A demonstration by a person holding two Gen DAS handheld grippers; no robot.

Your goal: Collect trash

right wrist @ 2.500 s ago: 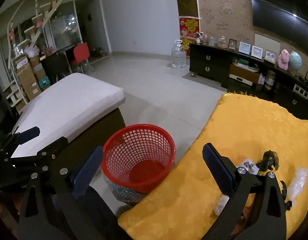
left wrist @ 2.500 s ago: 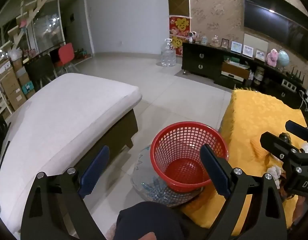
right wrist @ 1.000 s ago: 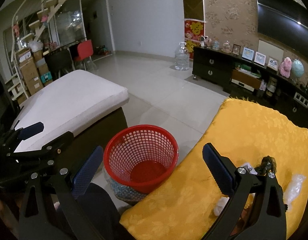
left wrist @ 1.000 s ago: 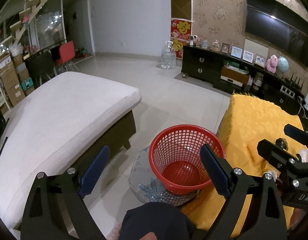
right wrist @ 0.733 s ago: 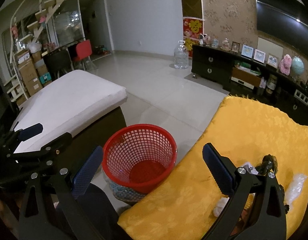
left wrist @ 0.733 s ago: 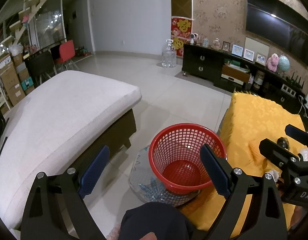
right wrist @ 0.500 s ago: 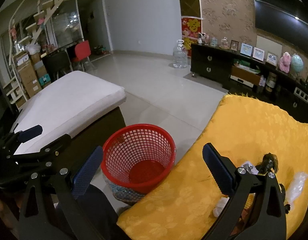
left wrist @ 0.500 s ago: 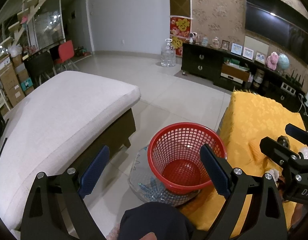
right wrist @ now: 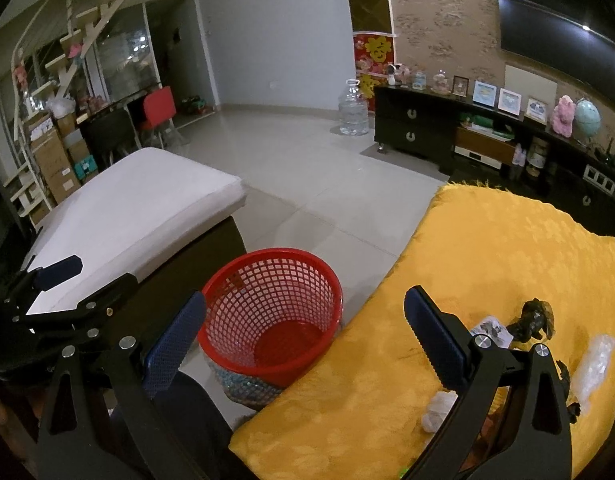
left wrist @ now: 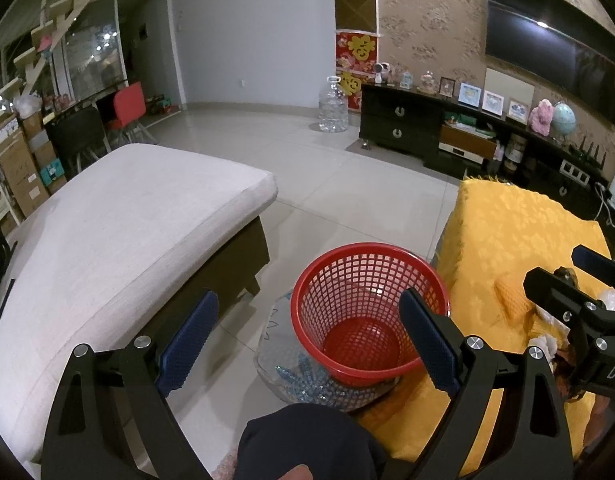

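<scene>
a: where's the trash?

b: on the yellow cloth (right wrist: 487, 240) covering the table, all at its near right end. dark crumpled lump (right wrist: 535, 318), printed paper scrap (right wrist: 489, 327) just left of it and touching or nearly so, clear plastic wrapper (right wrist: 595, 364) to the right, white wad (right wrist: 439, 410) nearest the camera.

a: orientation?

b: the wrapper is the only long piece. long axis runs near-to-far, leaning slightly right at the far end. the rest are lumps, no clear axis.

a: bin?

b: red mesh basket (left wrist: 367, 312) upright on the floor, mouth up, tight against the cloth's left edge. nothing visible inside it. it sits on a clear bag of blue bits (left wrist: 307, 372).

a: grippers?

b: left gripper (left wrist: 307, 336) has its jaws spread wide, nothing between the blue pads; from its camera the basket shows in the gap. right gripper (right wrist: 305, 338) likewise wide apart and holding nothing, over the cloth's left edge, trash off to its right pad side.

a: any readable text?

b: "da" on the right gripper's body in the left view, rest cut off. scrap has print, too small to read. red wall hanging (right wrist: 373, 52) with yellow characters, can't make them out.

a: surroundings?

b: white cushioned bench (left wrist: 107, 232) left of the basket, well apart. water jug (left wrist: 333, 106) on the far floor by the dark cabinet (left wrist: 403, 128).
</scene>
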